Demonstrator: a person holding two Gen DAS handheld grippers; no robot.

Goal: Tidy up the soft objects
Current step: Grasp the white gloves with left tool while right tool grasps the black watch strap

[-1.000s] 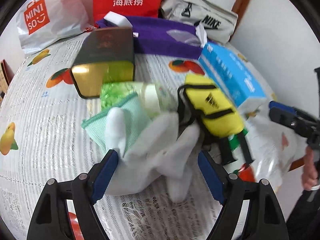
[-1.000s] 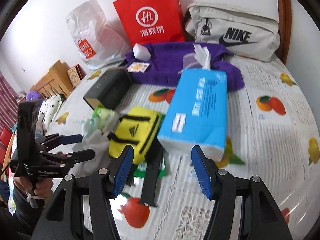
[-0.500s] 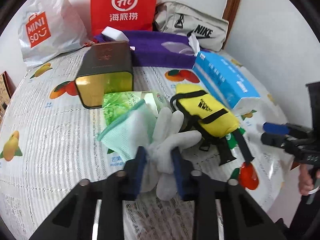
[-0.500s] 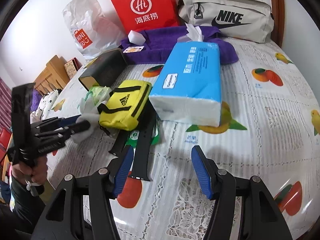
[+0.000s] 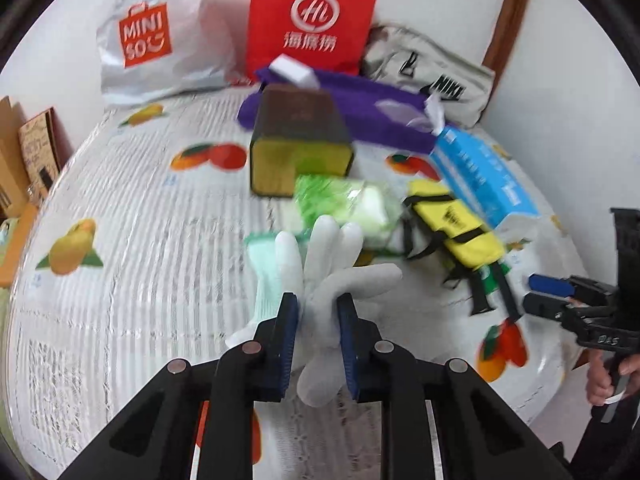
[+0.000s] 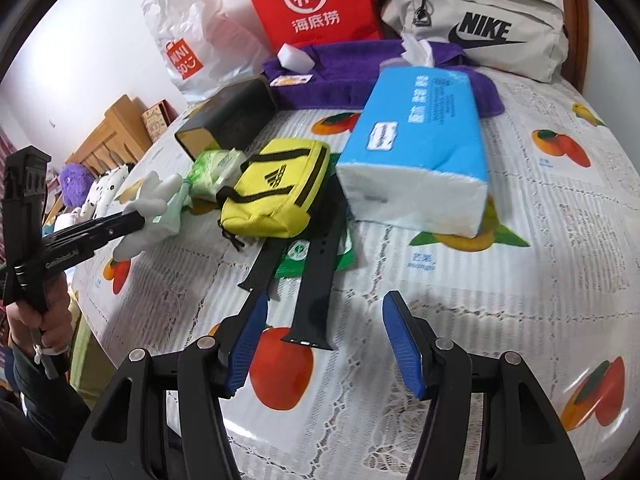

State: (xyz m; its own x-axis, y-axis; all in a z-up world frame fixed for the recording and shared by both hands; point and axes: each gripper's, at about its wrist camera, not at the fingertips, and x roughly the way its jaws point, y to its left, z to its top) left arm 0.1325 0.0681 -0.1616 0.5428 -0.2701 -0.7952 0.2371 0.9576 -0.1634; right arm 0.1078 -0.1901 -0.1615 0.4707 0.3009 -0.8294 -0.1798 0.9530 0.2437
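Note:
My left gripper [image 5: 318,308] is shut on a white glove [image 5: 340,264], whose fingers stick up past the pads. A pale green mesh cloth [image 5: 264,276] lies against the glove's left side. From the right wrist view, the glove [image 6: 150,200] hangs at the left gripper [image 6: 136,216] near the table's left edge. My right gripper [image 6: 324,312] is open just above the tablecloth, with the end of a black strap [image 6: 316,280] lying between its fingers, untouched. A yellow pouch [image 6: 276,188] and a blue tissue pack [image 6: 416,152] lie beyond it.
A green wipes packet [image 5: 344,200] and a dark box [image 5: 298,140] sit behind the glove. At the back are a purple towel [image 6: 360,68], a red bag [image 6: 312,4], a white plastic bag [image 5: 160,40] and a beige pouch [image 6: 480,28]. A green packet [image 6: 304,256] lies under the strap.
The left jaws closed on the white glove and pulled it back from the pile. The right gripper sank toward the table, closer to the black strap.

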